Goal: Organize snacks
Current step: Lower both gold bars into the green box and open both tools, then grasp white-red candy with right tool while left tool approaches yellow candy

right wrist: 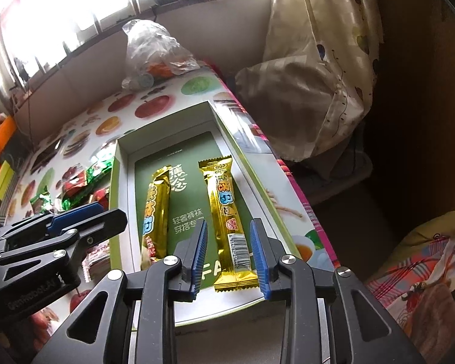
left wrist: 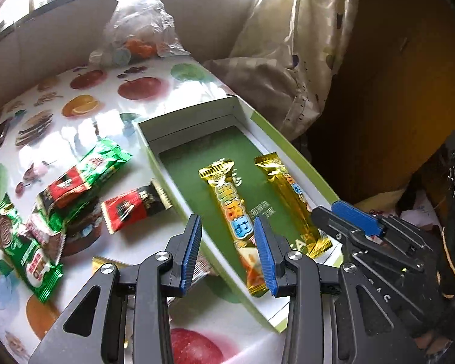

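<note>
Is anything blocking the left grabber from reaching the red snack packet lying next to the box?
Nothing visible does. The left gripper hangs open over the box's near wall, and the red packet lies on the tablecloth just left of that wall, uncovered, with bare cloth between it and the fingers.

Two gold bars [right wrist: 227,212] in box [right wrist: 118,212]; right gripper [right wrist: 229,257] jaws apart.

The box [right wrist: 123,163] floor, at the centre of the right wrist frame, carries white print "轻奢裤袜 穿搭专". The gold snack bar [right wrist: 227,221] right of it shows a barcode with digits too small to read. Wrapper lettering elsewhere is blurred.
</note>
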Demonstrator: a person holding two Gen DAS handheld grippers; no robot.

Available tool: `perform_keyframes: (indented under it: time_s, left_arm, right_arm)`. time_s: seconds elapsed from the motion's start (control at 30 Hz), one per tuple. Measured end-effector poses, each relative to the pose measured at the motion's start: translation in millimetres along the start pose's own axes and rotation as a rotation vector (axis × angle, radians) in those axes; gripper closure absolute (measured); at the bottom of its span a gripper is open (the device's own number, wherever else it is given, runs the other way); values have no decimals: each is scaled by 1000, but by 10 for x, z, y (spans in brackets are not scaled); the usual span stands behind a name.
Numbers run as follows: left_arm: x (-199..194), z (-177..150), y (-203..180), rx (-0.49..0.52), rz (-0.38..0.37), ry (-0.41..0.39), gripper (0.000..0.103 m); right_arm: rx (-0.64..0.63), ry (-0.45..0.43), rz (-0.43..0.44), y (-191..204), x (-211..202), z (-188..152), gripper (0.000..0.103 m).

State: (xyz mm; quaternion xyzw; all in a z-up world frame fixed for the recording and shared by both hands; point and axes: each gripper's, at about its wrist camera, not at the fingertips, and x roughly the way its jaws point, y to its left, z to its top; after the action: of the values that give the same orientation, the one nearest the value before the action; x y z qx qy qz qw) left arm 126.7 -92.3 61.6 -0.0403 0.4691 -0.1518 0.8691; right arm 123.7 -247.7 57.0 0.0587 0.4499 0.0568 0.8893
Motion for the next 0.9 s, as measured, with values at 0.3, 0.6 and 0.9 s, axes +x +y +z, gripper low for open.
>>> perform_keyframes:
  time_s: [0.3,0.6,0.9]
  left_arm:
    - [-231,-104,24,36,41,-68,65]
    - [-428,-207,205,41,93,-118,65]
    - [-563,-327,525,-6,117,-136,65]
  right_arm:
    - [0,-39,13,122,-123,-68,71]
    - [-5,-73,38,322,-248,-135,67]
    - [-50,-79,87,630,-287,-190,66]
